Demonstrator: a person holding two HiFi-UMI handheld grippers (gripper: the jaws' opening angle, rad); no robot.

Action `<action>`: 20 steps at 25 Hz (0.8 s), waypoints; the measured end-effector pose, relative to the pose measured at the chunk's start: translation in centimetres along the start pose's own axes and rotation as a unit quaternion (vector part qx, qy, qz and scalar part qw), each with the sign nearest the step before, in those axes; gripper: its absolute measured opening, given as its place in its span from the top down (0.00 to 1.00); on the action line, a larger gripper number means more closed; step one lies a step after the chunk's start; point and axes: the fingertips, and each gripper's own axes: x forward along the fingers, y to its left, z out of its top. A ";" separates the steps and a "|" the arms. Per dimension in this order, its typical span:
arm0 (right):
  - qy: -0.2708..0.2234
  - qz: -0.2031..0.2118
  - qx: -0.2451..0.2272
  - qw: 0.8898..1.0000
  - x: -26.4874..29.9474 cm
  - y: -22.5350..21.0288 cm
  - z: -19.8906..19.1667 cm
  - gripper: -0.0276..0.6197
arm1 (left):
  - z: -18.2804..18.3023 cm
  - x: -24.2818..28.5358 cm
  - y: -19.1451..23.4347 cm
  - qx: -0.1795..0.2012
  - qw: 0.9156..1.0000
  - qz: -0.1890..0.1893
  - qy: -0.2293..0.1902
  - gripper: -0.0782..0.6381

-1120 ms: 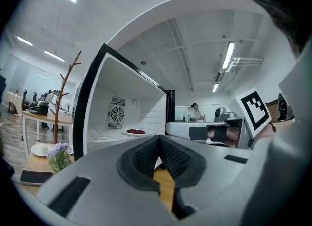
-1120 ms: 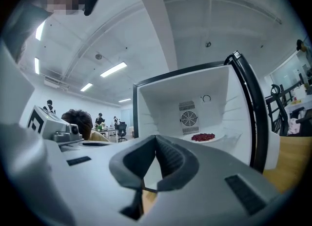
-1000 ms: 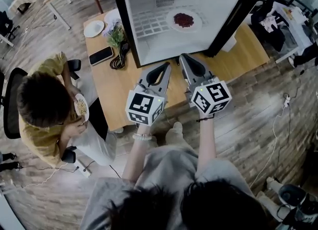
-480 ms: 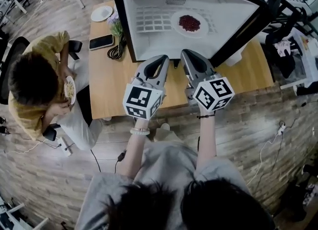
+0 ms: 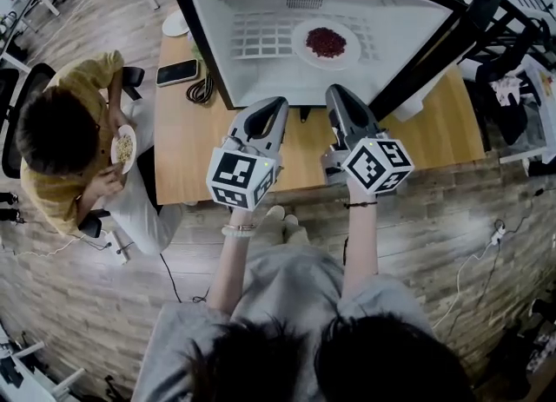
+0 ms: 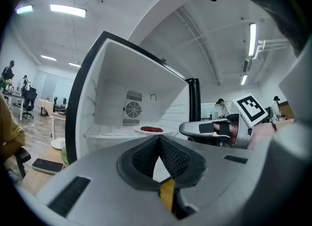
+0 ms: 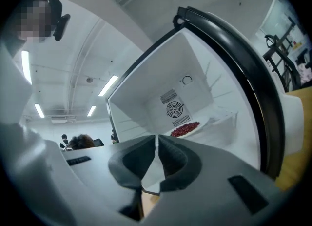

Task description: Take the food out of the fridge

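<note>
The fridge (image 5: 201,37) stands open on the wooden table (image 5: 187,153), its white inside facing me. On its wire shelf rests a white plate of dark red food (image 5: 326,42), also visible in the left gripper view (image 6: 152,130) and the right gripper view (image 7: 185,129). My left gripper (image 5: 280,103) is shut and empty, just short of the fridge's lower front edge (image 6: 159,139). Beside it, my right gripper (image 5: 334,92) is shut too, with nothing in it (image 7: 157,138), and points into the opening. Both are well short of the plate.
The black fridge door (image 5: 434,40) swings out on the right. Left of the fridge lie a phone (image 5: 177,72), a coil of cable (image 5: 204,89) and a small white plate (image 5: 174,23). A seated person in a yellow shirt (image 5: 61,131) eats at the table's left end.
Both grippers have moved forward toward the open fridge, the right one more, and it has rolled a little. Their jaws stay shut.
</note>
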 end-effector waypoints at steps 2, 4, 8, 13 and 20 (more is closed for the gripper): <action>-0.005 -0.009 0.032 0.999 0.0 -1.0 0.2 0.92 | -0.2 0.5 0.0 -0.002 1.000 0.000 0.003 0.88; -0.010 -0.019 0.062 0.998 0.0 -2.1 0.2 0.85 | -0.4 1.0 -0.1 -0.005 1.000 -0.004 0.007 0.88; -0.028 -0.036 0.142 0.989 0.2 -4.1 0.4 0.83 | -0.3 1.7 -0.2 -0.005 1.000 -0.009 0.007 0.88; -0.031 -0.047 0.200 0.978 1.1 -5.4 0.3 0.80 | -0.3 2.8 0.3 -0.007 1.000 -0.010 0.008 0.88; -0.030 -0.050 0.249 0.967 2.2 -6.5 0.2 0.77 | -0.2 4.5 0.5 -0.005 1.000 -0.019 0.011 0.88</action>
